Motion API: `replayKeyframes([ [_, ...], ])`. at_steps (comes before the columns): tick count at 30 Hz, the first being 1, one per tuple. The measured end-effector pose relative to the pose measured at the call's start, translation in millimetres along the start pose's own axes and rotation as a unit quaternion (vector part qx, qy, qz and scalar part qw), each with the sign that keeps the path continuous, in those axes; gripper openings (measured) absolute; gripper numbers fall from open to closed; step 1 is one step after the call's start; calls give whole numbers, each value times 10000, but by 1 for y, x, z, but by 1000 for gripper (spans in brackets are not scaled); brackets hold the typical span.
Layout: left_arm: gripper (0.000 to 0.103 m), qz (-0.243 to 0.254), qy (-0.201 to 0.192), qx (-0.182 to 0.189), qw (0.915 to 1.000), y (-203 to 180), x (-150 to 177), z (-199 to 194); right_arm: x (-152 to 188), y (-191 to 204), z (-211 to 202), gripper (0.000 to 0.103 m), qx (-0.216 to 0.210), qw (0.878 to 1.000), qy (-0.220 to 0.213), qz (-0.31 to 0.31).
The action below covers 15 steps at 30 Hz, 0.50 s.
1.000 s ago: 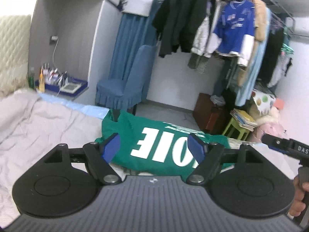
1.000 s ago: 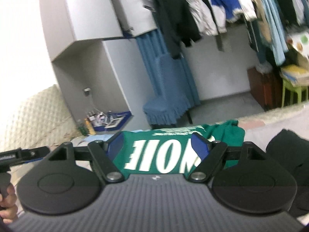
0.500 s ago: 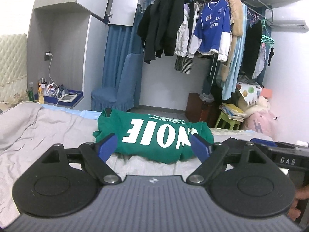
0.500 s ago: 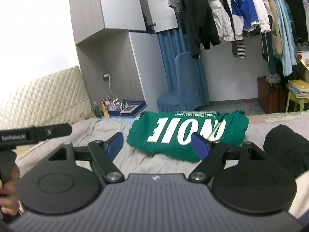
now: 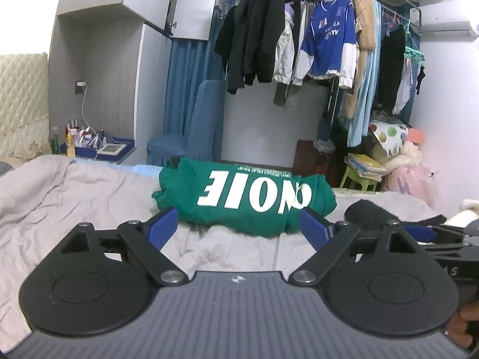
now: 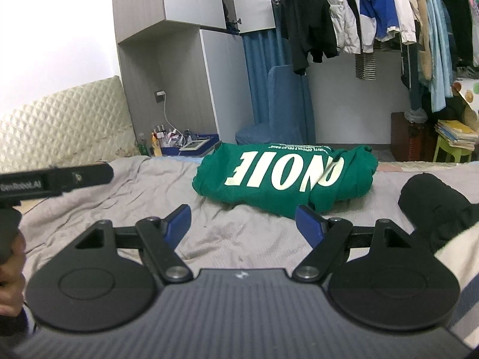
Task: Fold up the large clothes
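A green garment with large white letters (image 5: 242,199) lies folded in a thick bundle on the grey bed cover (image 5: 60,197); it also shows in the right wrist view (image 6: 284,176). My left gripper (image 5: 239,229) is open and empty, just short of the bundle's near edge. My right gripper (image 6: 243,224) is open and empty, a little back from the bundle. The right gripper's body shows at the left wrist view's right edge (image 5: 449,236), and the left gripper's body at the right wrist view's left edge (image 6: 54,178).
A black garment (image 6: 440,209) lies on the bed right of the green bundle. Beyond the bed stand a blue covered chair (image 5: 191,131), a rack of hanging clothes (image 5: 323,45), a bedside shelf with small items (image 5: 98,146) and a quilted headboard (image 6: 60,122).
Both grippers have pulled back from the green bundle and tilted level, so it now lies farther ahead of the fingers. Both stayed open.
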<state>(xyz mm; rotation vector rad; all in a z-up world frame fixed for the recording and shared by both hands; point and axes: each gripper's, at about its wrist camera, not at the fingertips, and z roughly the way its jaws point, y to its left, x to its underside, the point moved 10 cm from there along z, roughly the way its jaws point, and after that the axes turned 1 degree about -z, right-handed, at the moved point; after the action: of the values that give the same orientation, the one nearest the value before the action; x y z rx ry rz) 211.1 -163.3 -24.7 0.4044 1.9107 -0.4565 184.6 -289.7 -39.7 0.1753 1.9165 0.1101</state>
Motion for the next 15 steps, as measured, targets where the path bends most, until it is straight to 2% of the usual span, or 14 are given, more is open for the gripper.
replayKeyframes([
  [9,91,-45,181,-116,9998,12,16,20,13,-2,7,79,93,9999,103,86],
  [15,93,19,200,-169,9997,6,19,26,15,-6,9,79,169,9998,117,59],
])
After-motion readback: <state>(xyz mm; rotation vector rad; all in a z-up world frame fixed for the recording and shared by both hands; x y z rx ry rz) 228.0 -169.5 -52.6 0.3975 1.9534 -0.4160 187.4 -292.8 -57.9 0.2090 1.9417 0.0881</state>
